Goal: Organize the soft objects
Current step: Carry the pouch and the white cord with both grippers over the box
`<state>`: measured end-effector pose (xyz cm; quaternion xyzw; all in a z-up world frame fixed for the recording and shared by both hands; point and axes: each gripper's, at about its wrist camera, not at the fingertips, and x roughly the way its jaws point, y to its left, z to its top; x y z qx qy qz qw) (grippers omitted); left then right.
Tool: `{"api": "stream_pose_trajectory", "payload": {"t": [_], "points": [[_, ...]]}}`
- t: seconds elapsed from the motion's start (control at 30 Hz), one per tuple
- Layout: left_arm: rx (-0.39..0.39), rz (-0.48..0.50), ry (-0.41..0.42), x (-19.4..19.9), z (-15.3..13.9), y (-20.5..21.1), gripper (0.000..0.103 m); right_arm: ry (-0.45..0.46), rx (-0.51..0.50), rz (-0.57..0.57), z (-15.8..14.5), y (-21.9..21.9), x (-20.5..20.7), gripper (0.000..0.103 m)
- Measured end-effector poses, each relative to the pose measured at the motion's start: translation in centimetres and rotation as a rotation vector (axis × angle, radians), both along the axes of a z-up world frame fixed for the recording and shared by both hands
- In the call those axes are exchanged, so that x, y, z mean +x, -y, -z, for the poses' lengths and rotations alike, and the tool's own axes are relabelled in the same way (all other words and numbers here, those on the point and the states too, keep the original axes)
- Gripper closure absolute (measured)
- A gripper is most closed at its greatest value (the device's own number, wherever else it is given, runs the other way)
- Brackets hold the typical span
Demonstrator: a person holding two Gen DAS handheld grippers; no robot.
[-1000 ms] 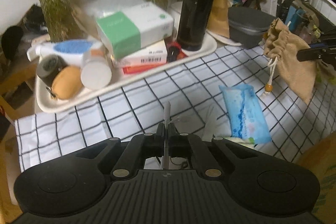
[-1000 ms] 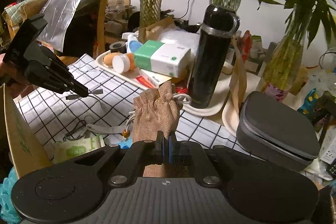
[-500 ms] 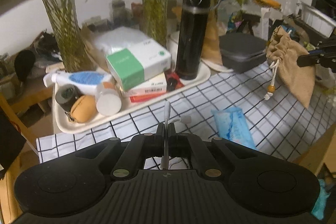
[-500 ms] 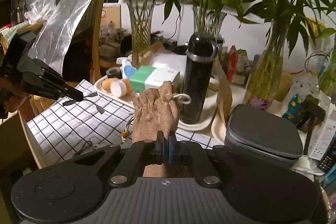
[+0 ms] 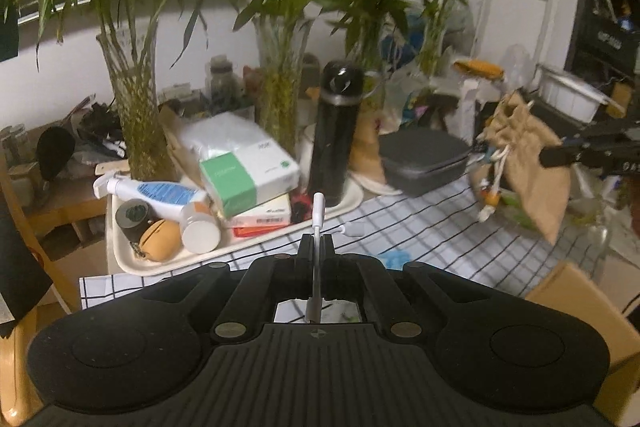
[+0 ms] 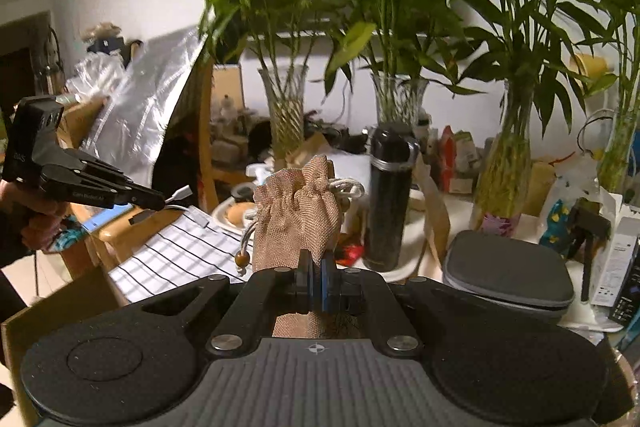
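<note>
From the left wrist view, a table under a white cloth with a black grid [image 5: 420, 223] stands against a white wall, crowded with bamboo stems in glass vases [image 5: 136, 131]. A cream tray [image 5: 132, 263] holds a green-and-white tissue box [image 5: 248, 173], a spray bottle [image 5: 156, 191] and a black flask [image 5: 334, 131]; a grey case [image 5: 424, 157] lies just beyond. The left gripper [image 5: 317, 247] is clamped on a thin white cable [image 5: 318, 211]. The burlap drawstring pouch [image 5: 528, 163] hangs at right, above the table. In the right wrist view, the right gripper [image 6: 316, 269] is pinched tight on that pouch [image 6: 298, 215], blocking the tray behind. The small print on the other gripper's side is too blurred to read.
</note>
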<state>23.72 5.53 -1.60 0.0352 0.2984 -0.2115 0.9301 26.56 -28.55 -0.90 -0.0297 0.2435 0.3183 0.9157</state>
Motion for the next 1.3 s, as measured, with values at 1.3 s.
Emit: {"api": "stream_pose_trajectory", "payload": {"t": [1.3], "points": [[-0.038,0.125,0.001,-13.6,1.7,3.0,0.095,-0.102,-0.065,-0.177,1.8,-1.4,-12.7,0.094]]}}
